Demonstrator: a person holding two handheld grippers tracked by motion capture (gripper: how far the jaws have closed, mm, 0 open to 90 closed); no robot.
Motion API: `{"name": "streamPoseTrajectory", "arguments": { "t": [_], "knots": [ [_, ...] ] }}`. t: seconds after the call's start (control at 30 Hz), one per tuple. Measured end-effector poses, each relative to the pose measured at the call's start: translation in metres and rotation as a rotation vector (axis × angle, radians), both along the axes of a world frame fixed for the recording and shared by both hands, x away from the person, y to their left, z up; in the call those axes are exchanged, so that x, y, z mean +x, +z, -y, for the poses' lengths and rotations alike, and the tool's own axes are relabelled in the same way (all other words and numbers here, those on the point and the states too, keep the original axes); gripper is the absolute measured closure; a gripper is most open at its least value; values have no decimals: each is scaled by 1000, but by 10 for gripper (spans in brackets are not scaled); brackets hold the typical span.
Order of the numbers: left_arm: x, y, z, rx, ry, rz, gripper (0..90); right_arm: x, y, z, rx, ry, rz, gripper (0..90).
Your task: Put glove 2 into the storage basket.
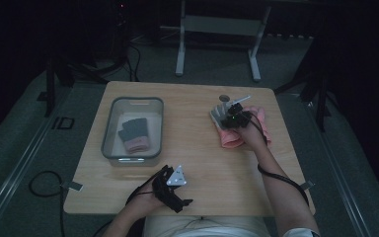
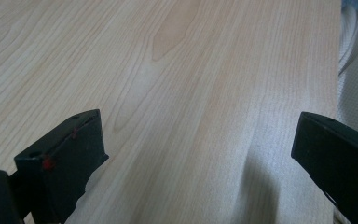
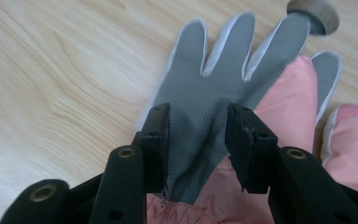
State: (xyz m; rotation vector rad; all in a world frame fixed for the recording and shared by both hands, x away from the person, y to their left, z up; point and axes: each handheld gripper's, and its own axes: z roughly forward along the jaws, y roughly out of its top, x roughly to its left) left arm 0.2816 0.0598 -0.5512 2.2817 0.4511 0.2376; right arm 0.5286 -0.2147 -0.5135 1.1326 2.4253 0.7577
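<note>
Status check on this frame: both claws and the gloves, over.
Left claw open, idle over bare table. Right claw closing around grey glove, which lies on pink glove; grip unconfirmed. Another glove in bin. Nothing obstructing.

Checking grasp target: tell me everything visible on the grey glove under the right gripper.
The grey glove lies flat on the wooden table, palm up, fingers spread away from the right gripper. Its palm looks like textured grey coating, with white fabric edging the fingers. It partly overlaps a pink glove; one fingertip reaches a round wooden piece. The jaws straddle its bunched cuff end, not fully closed.
</note>
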Motion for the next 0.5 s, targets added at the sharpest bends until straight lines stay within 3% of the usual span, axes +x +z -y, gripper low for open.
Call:
{"name": "streamPoseTrajectory", "arguments": {
  "t": [0.07,0.13,0.2,0.33,0.5],
  "knots": [
    [-1,0,-2,-10,9,0,22,1,-6,-3,-29,-8,-7,676],
    [-2,0,-4,-25,17,9,22,1,-13,-7,-23,-19,-39,736],
    [-3,0,-6,-29,19,14,22,1,-14,-10,-29,-33,-32,784],
    [-3,-2,-5,-18,19,22,22,0,-12,-8,20,-89,-42,872],
    [-2,-2,-5,-27,14,16,22,-7,1,-3,105,-142,-18,887]
  ]
}}
